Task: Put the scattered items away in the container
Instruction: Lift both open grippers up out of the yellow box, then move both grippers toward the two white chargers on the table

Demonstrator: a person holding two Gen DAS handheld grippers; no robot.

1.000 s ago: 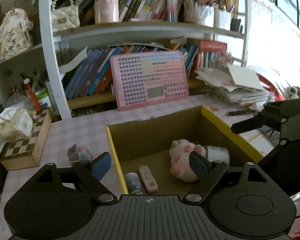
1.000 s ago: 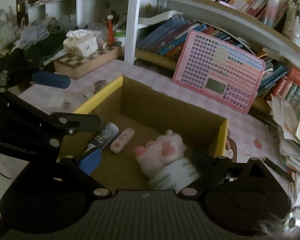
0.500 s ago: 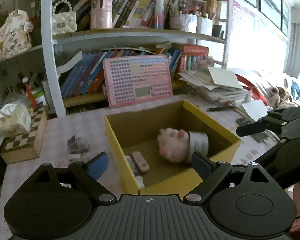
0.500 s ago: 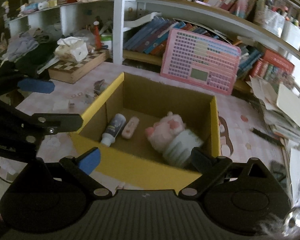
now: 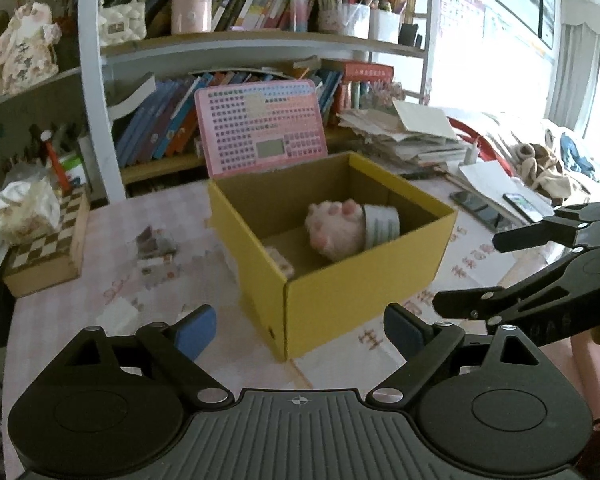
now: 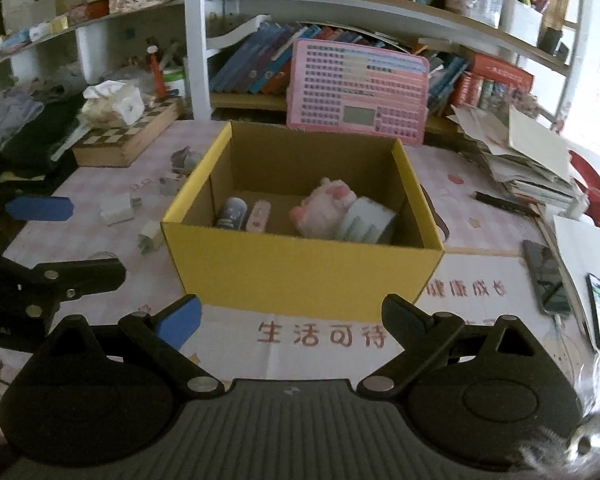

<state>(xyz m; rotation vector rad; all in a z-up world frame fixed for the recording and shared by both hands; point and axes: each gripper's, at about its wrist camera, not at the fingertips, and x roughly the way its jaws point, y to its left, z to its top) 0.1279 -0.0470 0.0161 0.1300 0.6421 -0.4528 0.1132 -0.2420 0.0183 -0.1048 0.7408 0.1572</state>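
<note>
A yellow cardboard box (image 6: 300,268) (image 5: 352,292) stands open on the pink checked table. Inside lie a pink paw plush (image 6: 324,208) (image 5: 334,226), a white striped roll (image 6: 364,226), a dark bottle (image 6: 232,214) and a small pink case (image 6: 259,216). Small white items (image 6: 118,212) (image 6: 150,236) and a crumpled wrapper (image 6: 184,158) (image 5: 154,240) lie on the table left of the box. My left gripper (image 5: 296,330) is open and empty, in front of the box. My right gripper (image 6: 290,316) is open and empty, also in front of it.
A chessboard box (image 6: 128,140) with a tissue pack (image 6: 114,102) stands at the left. A pink keypad toy (image 6: 358,92) leans on the bookshelf behind the box. Paper stacks (image 6: 520,160) and phones (image 6: 548,280) lie at the right.
Both grippers have pulled back and away from the box, from over its inside to in front of its near wall. Both stay open and empty.
</note>
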